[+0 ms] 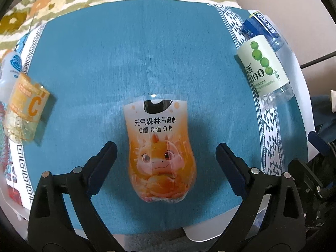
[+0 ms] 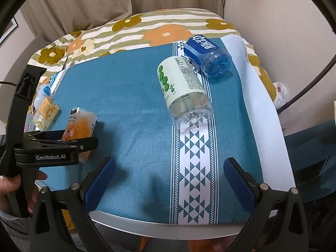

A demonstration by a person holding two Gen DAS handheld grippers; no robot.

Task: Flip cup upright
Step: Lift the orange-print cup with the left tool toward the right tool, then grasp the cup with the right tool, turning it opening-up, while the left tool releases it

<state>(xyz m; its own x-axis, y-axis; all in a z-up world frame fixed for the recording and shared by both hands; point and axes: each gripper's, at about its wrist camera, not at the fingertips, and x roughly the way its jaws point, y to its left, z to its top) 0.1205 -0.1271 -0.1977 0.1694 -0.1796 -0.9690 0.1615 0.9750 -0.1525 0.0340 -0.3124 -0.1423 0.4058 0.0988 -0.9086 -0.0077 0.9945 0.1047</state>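
The left gripper hangs low over the teal cloth, jaws spread wide either side of the orange cup, which lies on its side untouched. The right gripper hovers open further right, with the green-label cup and blue cup lying beyond.

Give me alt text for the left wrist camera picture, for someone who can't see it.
An open left hand-held gripper straddles an orange cup lying on its side on a blue tablecloth. A yellow cup lies at the left edge, and a green-labelled cup and a blue cup lie at the right.
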